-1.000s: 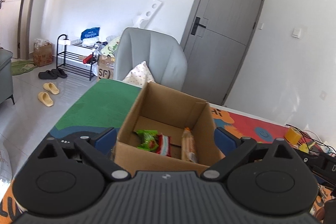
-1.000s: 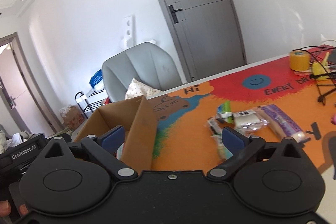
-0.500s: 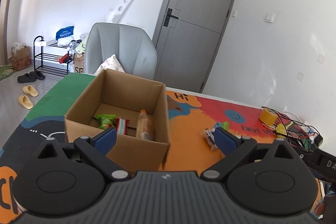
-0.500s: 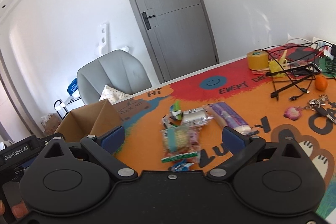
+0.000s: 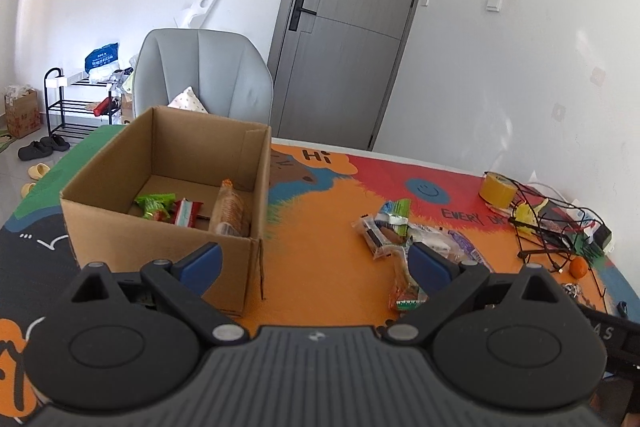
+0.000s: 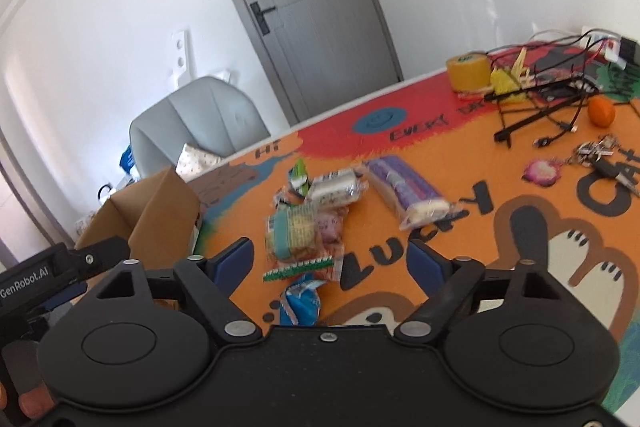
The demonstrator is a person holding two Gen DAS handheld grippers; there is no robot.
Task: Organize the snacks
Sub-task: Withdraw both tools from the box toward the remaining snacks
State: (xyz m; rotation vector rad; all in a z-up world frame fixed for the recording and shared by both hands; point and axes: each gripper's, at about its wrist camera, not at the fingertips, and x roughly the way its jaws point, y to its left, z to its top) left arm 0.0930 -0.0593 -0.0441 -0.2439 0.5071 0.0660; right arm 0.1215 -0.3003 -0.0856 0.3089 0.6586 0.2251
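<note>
Now both tongs hang spread wide and empty above the worktop [image 6: 520, 267], having swung away from the cardboard box [image 5: 160, 187] in the past second. The right tongs [image 6: 330, 261] have dropped toward the loose pile of snacks [image 6: 308, 227], which lies well to the door side of the box, a blue packet [image 6: 300, 301] and an orange-and-green wrapper [image 6: 300, 265] just ahead of their tips. The left tongs [image 5: 308, 261] hover past the box's near corner. Inside the box sit a green packet [image 5: 154, 205], a red-and-white bar [image 5: 186, 213] and a biscuit sleeve [image 5: 230, 213]. Beyond the pile, farthest from the box, lie a purple pack [image 6: 404, 187], tape roll [image 6: 468, 69] and cables [image 6: 540, 95]. Judging by the turn, a fresh pick from the pile comes next; most snacks remain outside.
</note>
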